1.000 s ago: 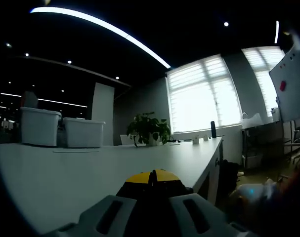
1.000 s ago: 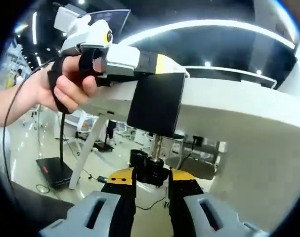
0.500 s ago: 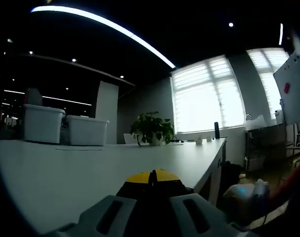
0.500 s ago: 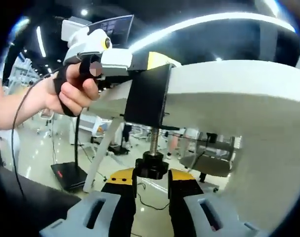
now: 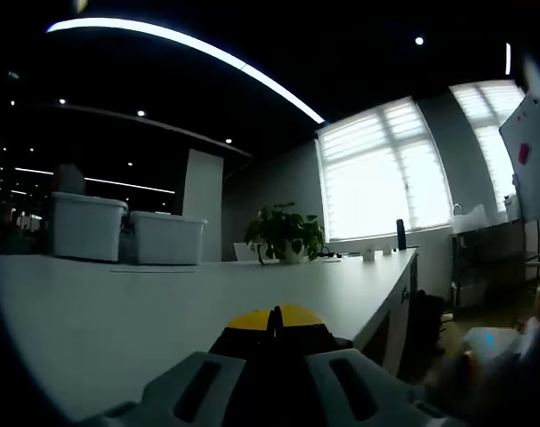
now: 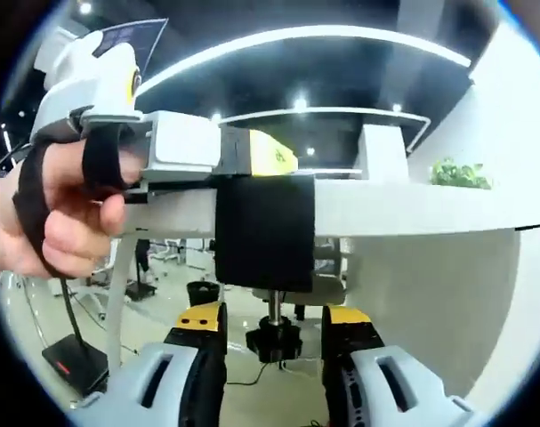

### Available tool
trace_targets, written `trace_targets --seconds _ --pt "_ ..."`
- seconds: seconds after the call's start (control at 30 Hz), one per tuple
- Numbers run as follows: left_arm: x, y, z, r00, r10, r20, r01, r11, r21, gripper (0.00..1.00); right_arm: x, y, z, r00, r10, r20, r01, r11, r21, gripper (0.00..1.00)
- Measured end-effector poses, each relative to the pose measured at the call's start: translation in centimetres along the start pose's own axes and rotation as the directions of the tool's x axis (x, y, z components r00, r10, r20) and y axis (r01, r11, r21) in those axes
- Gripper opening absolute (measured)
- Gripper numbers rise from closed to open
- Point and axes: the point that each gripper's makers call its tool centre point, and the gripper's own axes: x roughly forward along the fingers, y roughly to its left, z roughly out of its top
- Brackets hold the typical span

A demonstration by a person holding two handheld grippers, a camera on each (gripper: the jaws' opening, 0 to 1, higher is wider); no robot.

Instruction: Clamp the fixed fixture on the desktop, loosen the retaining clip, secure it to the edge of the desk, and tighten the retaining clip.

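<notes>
The right gripper (image 6: 274, 334) stood with its jaws spread on either side of the black knurled screw knob (image 6: 273, 339), apart from it; that knob hung under the black boxy clamp fixture (image 6: 265, 231) seated on the white desk's edge (image 6: 412, 205). The left gripper (image 6: 252, 153) was clenched on the fixture's top, a person's hand (image 6: 52, 213) around its handle; beyond lay a leafy potted plant (image 5: 283, 237) and two white storage bins (image 5: 127, 236).

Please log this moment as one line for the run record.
clamp on desk edge | left gripper holds clamp | right gripper open around screw knob
</notes>
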Motion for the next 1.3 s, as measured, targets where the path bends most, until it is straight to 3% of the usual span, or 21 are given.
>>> trace_targets --seconds 0.1,0.23,0.4,0.53,0.87,1.07,1.23,1.3 --pt "-0.1 0.0 0.1 1.0 0.017 0.006 -0.018 1.0 0.008 0.01 0.2 0.7 -0.3 1.0 0.004 -0.004 -0.004 1.0 -0.03 0.34" --pt "-0.3 0.0 0.1 1.0 0.029 0.004 -0.029 1.0 0.008 0.01 0.1 -0.1 -0.1 1.0 -0.025 0.017 0.026 0.997 -0.074 0.21" --pt "-0.6 -0.2 0.3 0.999 0.033 0.009 -0.033 0.999 0.013 0.01 0.3 -1.1 -0.2 0.999 -0.039 0.012 0.039 0.997 -0.067 0.23" --pt "-0.7 -0.2 0.3 0.999 0.036 0.007 -0.036 0.999 0.011 0.01 0.2 -1.0 0.0 0.999 -0.031 0.021 0.032 0.997 -0.069 0.17" --pt "-0.8 -0.5 0.2 0.998 0.057 -0.006 -0.057 0.998 0.02 0.01 0.3 -0.3 0.2 0.993 0.116 0.027 -0.113 0.989 -0.094 0.14" --pt "-0.7 -0.2 0.2 0.997 0.073 -0.019 -0.072 0.996 0.042 0.01 0.9 0.3 0.1 0.961 0.273 0.047 -0.27 0.96 -0.071 0.14" --pt "-0.8 0.1 0.2 0.995 0.099 0.005 -0.099 0.995 -0.004 0.01 0.4 0.6 0.2 0.905 0.424 0.046 -0.419 0.904 -0.085 0.14" --pt "-0.8 0.1 0.4 0.995 0.1 0.018 -0.101 0.995 0.027 0.01 0.3 0.8 0.2 0.881 0.472 0.039 -0.466 0.879 -0.103 0.14"
